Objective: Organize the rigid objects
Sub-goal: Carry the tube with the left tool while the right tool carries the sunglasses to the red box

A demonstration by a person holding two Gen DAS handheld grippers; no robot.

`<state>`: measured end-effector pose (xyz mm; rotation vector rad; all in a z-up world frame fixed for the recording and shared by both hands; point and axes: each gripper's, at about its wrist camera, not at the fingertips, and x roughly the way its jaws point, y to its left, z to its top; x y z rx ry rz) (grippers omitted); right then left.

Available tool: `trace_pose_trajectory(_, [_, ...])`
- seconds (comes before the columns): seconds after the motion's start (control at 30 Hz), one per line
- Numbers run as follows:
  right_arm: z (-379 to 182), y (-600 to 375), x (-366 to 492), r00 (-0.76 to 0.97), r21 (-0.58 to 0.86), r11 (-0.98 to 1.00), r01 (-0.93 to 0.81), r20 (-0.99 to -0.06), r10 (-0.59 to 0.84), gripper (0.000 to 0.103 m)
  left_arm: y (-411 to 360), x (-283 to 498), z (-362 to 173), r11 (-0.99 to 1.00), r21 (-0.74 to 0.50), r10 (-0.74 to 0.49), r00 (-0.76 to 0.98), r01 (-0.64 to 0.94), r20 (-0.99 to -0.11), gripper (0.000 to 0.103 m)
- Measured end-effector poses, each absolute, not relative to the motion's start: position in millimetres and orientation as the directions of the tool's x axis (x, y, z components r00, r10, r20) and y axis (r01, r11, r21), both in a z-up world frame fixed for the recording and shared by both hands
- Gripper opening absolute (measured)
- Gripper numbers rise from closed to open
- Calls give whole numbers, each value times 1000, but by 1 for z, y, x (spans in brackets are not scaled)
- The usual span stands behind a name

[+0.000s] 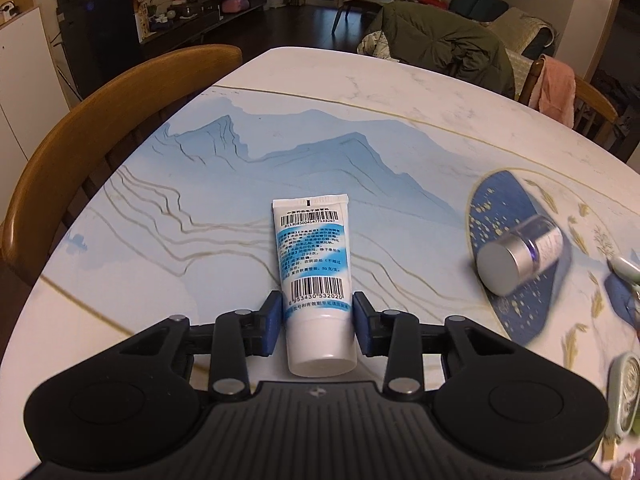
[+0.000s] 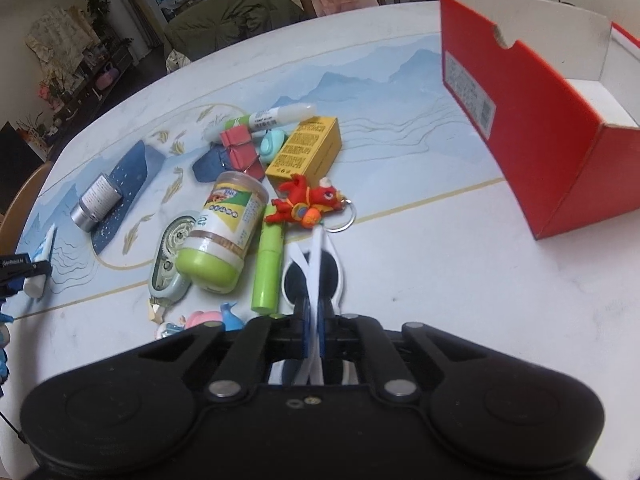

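I have the left jaws clamped across the tube (image 1: 316, 280), its long axis running straight ahead, and the right jaws pinched on the sunglasses (image 2: 316, 276).

The left gripper (image 1: 316, 320) points down at the table, its blue pads pressing a tube from both sides. The right gripper (image 2: 316, 332) also tilts downward, jaws fully closed on a thin white piece.

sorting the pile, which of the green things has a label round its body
The jar with the green lid, lying on its side. The plain green tube beside it has no label.
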<state>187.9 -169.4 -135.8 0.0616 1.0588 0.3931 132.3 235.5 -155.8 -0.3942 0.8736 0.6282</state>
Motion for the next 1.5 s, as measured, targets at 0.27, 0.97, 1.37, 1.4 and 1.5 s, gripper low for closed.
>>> trace_pose_trajectory(0.27, [-117, -192, 181, 451, 262, 921, -288, -811, 372, 3, 207, 113, -135, 769, -114, 322, 535, -629, -781, 36])
trace_pose_trajectory(0.97, [-34, -285, 234, 578, 308, 895, -321, -685, 443, 3, 7, 177, -37, 952, -204, 32, 738, -227, -674, 36])
trace_pose_trajectory(1.37, [-34, -355, 298, 621, 296, 917, -268, -674, 399, 3, -111, 248, -31, 980, -186, -75, 728, -72, -682, 36])
trace_pose_trajectory(1.4, [-35, -361, 303, 623, 292, 920, -263, -676, 393, 3, -118, 252, -30, 981, -182, -78, 724, -67, -685, 36])
trace_pose_trajectory(1.5, [-38, -377, 317, 625, 288, 924, -252, -680, 383, 3, -144, 269, -31, 985, -169, -88, 710, -44, -699, 36])
